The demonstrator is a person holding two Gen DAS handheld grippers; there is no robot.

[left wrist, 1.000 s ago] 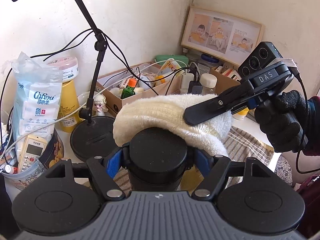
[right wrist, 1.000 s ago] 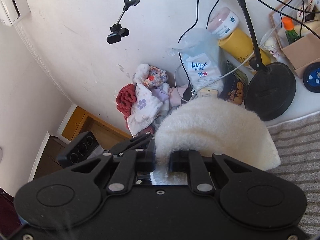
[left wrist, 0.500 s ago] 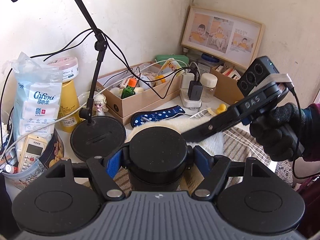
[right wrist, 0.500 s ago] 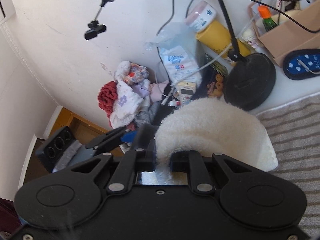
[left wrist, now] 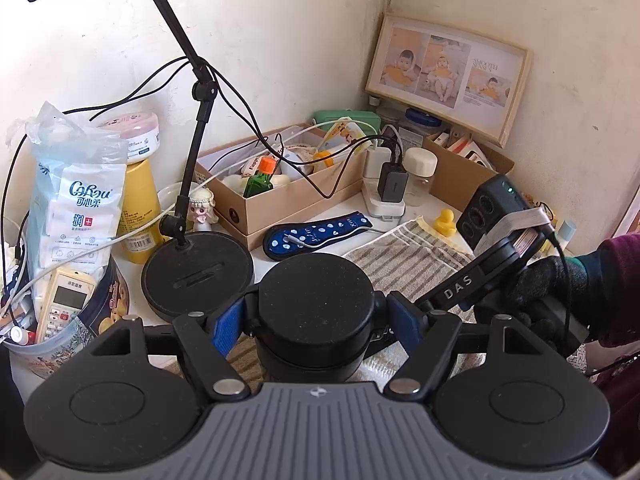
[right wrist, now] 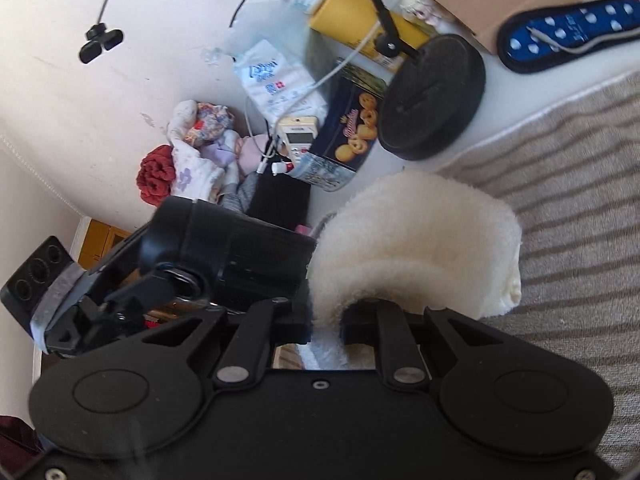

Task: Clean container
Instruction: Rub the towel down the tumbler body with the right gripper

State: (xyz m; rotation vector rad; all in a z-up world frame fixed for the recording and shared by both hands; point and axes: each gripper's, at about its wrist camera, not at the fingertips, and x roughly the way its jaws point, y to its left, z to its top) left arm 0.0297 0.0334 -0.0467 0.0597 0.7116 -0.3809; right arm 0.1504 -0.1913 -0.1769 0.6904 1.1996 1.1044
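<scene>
My left gripper [left wrist: 316, 324] is shut on a black cylindrical container [left wrist: 316, 300], held upright with its round lid facing the camera. In the right wrist view the container [right wrist: 240, 248] lies to the left of the cloth. My right gripper [right wrist: 326, 320] is shut on a fluffy cream cloth [right wrist: 416, 236], which touches the container's lower side. In the left wrist view the right gripper's body [left wrist: 480, 276] reaches in from the right, low beside the container; only a bit of cloth [left wrist: 384, 360] shows under it.
A striped towel [left wrist: 408, 256] covers the table. A black stand base [left wrist: 198, 272] sits to the left, a cardboard box [left wrist: 288, 196] of small items behind, a blue dotted case [left wrist: 316, 234], a cookie tin [right wrist: 348, 128] with a remote, and a photo frame [left wrist: 448, 76] in the corner.
The right gripper has carried the cloth from the top of the container's lid down along its right side to low beside it. The container has stayed in the left gripper.
</scene>
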